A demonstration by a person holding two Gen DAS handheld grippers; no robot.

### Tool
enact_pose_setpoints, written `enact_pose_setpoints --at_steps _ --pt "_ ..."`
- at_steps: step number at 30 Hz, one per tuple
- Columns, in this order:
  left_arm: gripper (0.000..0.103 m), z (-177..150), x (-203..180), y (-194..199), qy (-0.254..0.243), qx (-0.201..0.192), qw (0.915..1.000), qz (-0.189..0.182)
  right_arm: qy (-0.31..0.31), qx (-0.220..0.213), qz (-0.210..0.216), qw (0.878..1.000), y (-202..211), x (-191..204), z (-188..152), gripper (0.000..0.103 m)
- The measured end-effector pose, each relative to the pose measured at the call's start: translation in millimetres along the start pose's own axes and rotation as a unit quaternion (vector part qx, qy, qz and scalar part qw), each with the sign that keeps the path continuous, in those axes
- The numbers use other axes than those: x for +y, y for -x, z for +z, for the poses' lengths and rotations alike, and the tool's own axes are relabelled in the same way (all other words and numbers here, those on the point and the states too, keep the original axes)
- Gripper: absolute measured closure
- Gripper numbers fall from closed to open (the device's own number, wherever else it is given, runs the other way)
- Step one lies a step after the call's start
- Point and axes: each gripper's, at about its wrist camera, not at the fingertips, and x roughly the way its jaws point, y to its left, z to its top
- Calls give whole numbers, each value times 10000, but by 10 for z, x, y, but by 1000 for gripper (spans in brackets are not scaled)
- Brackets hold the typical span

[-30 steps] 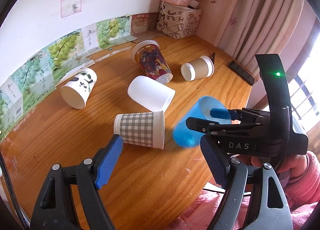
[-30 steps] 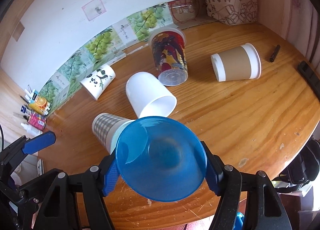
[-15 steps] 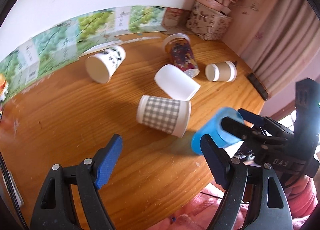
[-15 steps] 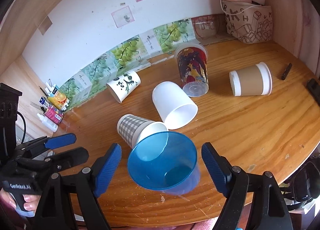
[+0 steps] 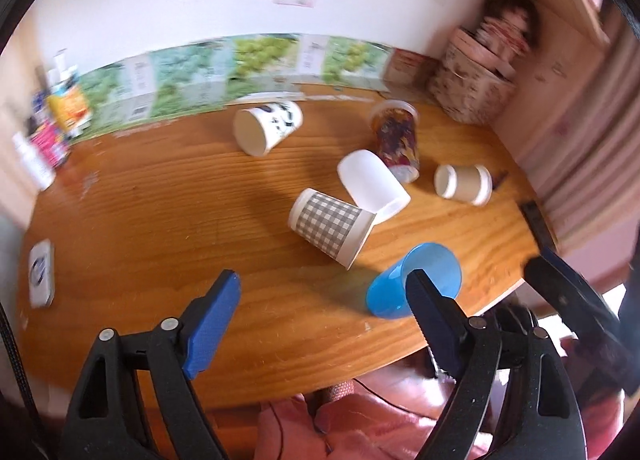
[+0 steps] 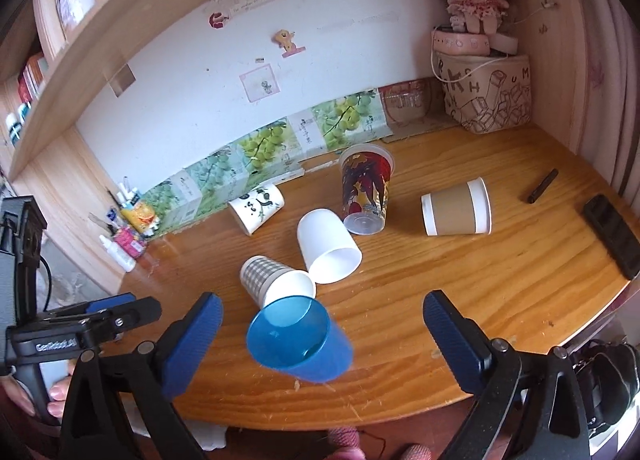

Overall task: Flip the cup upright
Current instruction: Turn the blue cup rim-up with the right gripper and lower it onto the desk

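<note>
We see our right gripper (image 6: pixel 318 330) spread wide and holding nothing, its blue pads well clear of the blue cup (image 6: pixel 299 339) that sits between them near the front edge of the wooden table (image 6: pixel 500 272), mouth tilted up toward the wall. Our left gripper (image 5: pixel 324 314) is likewise wide apart and empty, with the same blue cup (image 5: pixel 414 280) partly behind its right finger. Just beyond the blue cup lies the checked cup (image 6: pixel 276 280) on its side, its rim close to the white cup (image 6: pixel 328 246), also tipped over. Farther back lie the printed clear cup (image 6: pixel 366 187), the brown sleeved cup (image 6: pixel 458 207) and the panda cup (image 6: pixel 256 207), all on their sides
</note>
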Motion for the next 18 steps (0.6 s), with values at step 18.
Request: enact_pose_setpoints --at_steps 18 --pt "0 -309 -676 981 891 -1749 9769 847 737 -427 354 9957 1010 -35 173 1"
